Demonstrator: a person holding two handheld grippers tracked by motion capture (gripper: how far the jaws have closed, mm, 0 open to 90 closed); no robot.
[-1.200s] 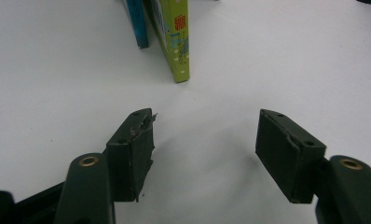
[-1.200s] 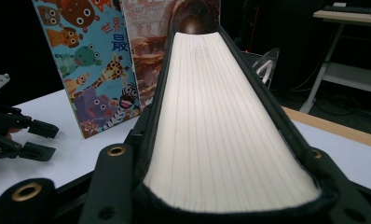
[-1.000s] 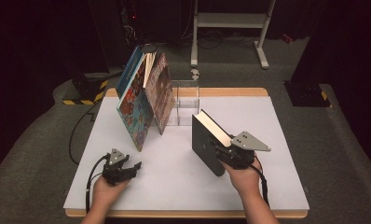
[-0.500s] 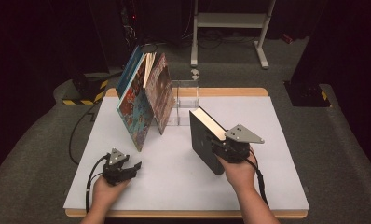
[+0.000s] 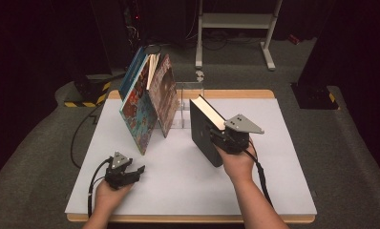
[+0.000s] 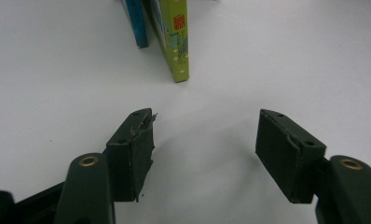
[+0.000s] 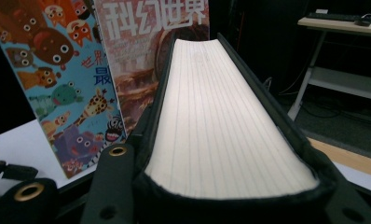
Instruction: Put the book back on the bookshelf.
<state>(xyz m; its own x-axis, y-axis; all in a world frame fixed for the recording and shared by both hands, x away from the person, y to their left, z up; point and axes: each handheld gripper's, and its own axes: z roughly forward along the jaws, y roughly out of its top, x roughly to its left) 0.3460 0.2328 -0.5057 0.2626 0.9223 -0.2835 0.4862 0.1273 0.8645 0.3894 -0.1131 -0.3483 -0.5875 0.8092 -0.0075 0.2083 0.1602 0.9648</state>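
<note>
Right claw (image 5: 216,138) of mine clamps the black book (image 5: 203,129) upright; leaning books (image 5: 147,102) just beside. Left claw (image 5: 136,171) gapes, clutching nothing.

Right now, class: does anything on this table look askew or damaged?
Yes. The picture books lean steeply rather than standing upright, and the left gripper has a frayed, torn pad on one jaw.
</note>
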